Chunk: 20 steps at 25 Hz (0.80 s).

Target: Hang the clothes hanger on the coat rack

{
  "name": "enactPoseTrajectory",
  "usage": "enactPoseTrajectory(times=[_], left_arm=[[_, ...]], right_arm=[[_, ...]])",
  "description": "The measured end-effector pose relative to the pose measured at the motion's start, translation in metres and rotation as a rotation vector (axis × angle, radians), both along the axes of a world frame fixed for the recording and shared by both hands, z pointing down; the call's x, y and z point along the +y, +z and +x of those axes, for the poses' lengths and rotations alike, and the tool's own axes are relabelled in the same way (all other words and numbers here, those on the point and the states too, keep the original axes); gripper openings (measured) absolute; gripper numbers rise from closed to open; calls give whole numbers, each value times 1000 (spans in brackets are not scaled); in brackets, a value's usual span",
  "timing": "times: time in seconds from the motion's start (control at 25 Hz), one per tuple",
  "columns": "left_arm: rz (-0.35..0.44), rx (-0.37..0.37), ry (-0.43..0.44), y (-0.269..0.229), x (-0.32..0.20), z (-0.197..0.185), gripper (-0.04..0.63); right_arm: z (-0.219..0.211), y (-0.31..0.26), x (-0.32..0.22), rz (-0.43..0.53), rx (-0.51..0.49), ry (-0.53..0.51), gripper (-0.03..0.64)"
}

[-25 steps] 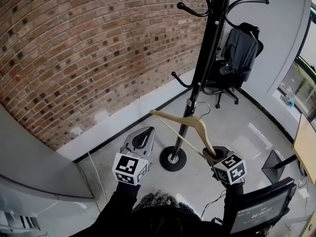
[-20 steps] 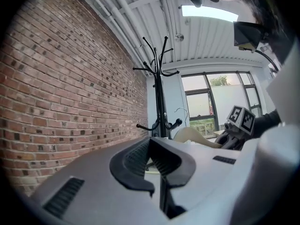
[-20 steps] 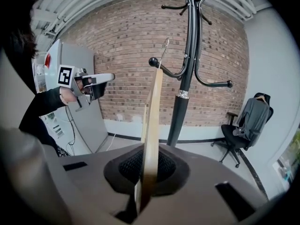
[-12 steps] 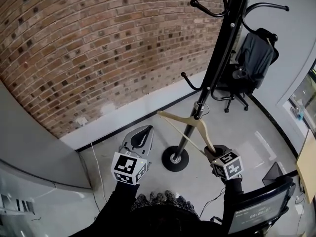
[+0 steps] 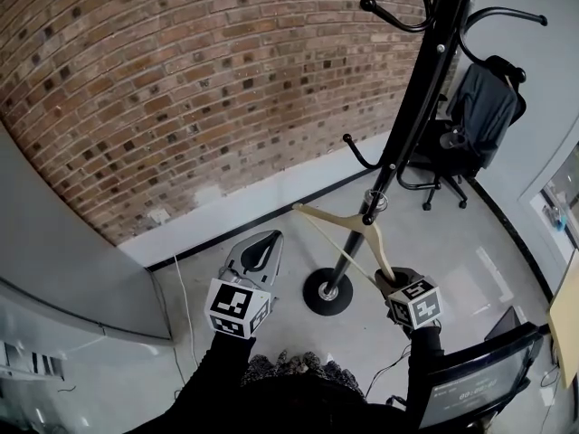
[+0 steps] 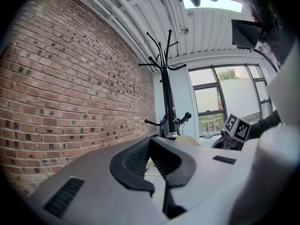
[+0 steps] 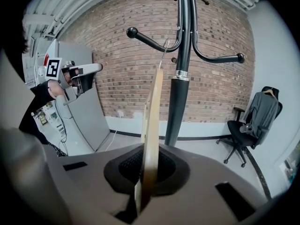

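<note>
My right hand-held gripper (image 5: 389, 279) is clamped on one end of the wooden clothes hanger (image 5: 347, 232). In the right gripper view the jaws (image 7: 146, 172) pinch the wood edge-on and the hanger (image 7: 153, 121) stands up from them toward the rack. The hanger is in the air, tilted, with its free end pointing left. Its metal hook (image 5: 375, 199) is right beside the black coat rack (image 5: 418, 102) pole, at the level of the lower pegs. It looks just short of the left lower peg (image 7: 140, 35), but I can't tell if the wire touches it.

My left hand-held gripper (image 5: 261, 248) is held low on the near left, well apart from the hanger. Its jaws (image 6: 157, 165) are together at the tips with nothing gripped. The rack (image 6: 166, 95) shows beyond them.

The rack base (image 5: 327, 292) sits on the grey floor (image 5: 271, 215). The brick wall (image 5: 181, 89) is on the far left. An office chair (image 5: 452, 147) with a dark jacket (image 5: 488, 102) over it stands on the far right.
</note>
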State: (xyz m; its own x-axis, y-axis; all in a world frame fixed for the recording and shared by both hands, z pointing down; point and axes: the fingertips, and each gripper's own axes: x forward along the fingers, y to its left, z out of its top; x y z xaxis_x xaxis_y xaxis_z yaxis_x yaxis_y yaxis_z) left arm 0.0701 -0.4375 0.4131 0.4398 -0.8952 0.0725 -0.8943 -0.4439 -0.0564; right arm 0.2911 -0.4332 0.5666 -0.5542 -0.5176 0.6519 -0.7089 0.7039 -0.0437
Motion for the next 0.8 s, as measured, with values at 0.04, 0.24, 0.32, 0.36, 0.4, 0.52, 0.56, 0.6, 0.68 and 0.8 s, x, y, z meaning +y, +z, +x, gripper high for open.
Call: enactPoseTrajectory(times=[0.04, 0.24, 0.32, 0.36, 0.4, 0.52, 0.56, 0.6, 0.68, 0.8], left_arm=[[-2, -2, -1, 0, 0, 0, 6], [-3, -6, -6, 1, -4, -2, 6], [-4, -8, -4, 1, -4, -1, 6], [-4, -9, -1, 1, -5, -1, 6], [-4, -9, 0, 1, -5, 0, 6], [-9, -12, 5, 2, -5, 1, 6], [-12, -13, 8, 3, -5, 1, 6], [-15, -15, 10, 4, -4, 2, 6], [-19, -18, 12, 6, -3, 3, 6], [-18, -18, 10, 7, -2, 2, 6]], right_arm=[[0, 2, -1, -2, 3, -1, 6], [-2, 11, -4, -18, 9, -3, 6], [-2, 16, -4, -24, 8, -4, 6], [-2, 17, -4, -25, 6, -3, 6], [-2, 17, -5, -25, 3, 0, 6], [-2, 18, -7, -24, -2, 12, 6], [-2, 18, -7, -25, -4, 17, 6], [-1, 19, -8, -26, -7, 22, 7], [-1, 20, -8, -24, -14, 26, 8], [-2, 20, -7, -25, -21, 28, 8]])
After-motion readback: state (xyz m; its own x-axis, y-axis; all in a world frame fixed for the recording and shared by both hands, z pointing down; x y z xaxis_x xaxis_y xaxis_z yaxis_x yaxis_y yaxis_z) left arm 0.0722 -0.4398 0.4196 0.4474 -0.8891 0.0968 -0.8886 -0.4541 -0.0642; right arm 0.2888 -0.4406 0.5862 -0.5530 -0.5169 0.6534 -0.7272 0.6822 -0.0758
